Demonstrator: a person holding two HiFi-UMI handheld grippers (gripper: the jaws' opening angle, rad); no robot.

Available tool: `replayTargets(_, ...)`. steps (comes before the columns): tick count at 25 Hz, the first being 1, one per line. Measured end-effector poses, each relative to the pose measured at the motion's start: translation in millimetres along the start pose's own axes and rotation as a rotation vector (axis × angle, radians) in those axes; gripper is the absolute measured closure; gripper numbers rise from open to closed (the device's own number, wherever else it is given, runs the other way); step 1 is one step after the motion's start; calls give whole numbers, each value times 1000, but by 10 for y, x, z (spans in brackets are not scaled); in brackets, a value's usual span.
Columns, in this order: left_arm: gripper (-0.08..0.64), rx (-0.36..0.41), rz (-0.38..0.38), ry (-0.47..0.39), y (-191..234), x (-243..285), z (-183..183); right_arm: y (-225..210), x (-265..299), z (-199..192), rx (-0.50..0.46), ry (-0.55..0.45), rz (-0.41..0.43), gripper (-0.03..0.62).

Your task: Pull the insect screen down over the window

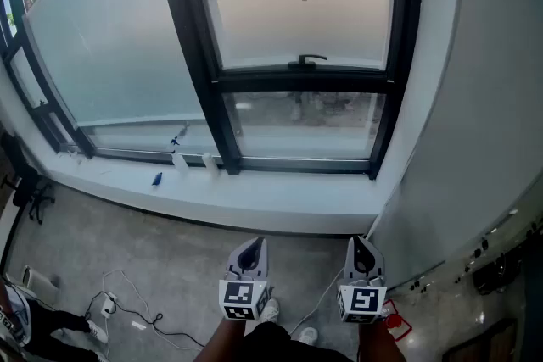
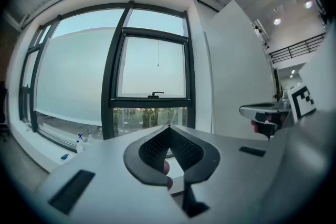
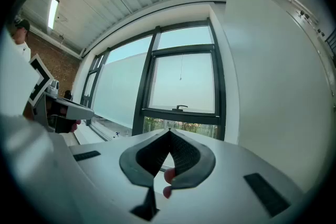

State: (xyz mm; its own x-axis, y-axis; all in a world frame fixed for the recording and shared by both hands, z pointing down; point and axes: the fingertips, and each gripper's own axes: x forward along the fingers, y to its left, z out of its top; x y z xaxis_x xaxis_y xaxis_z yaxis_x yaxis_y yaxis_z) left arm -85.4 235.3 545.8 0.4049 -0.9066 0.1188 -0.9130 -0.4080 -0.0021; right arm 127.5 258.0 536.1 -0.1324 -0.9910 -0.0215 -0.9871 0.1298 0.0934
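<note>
Insect screen apparently hangs vertically, its bottom bar lying horizontal.

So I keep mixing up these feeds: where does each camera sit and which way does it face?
Head view: on the person's head, looking steeply down at window and floor; left gripper, right gripper, forearms show.
Left gripper view: on the left gripper, facing the window along its shut jaws; right gripper at right.
Right gripper view: on the right gripper, facing likewise, jaws shut; left gripper at left.
Shared: all three show the window handle.
</note>
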Motion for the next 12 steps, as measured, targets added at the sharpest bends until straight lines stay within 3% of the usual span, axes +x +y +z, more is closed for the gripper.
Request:
replayTargets(6, 558, 41, -24, 28, -181, -55, -71, 46, -104, 21, -31, -1, 44, 589)
replayTargets(12, 558, 57, -32, -8, -227, -79, 109, 55, -84, 24, -31, 1, 44, 589)
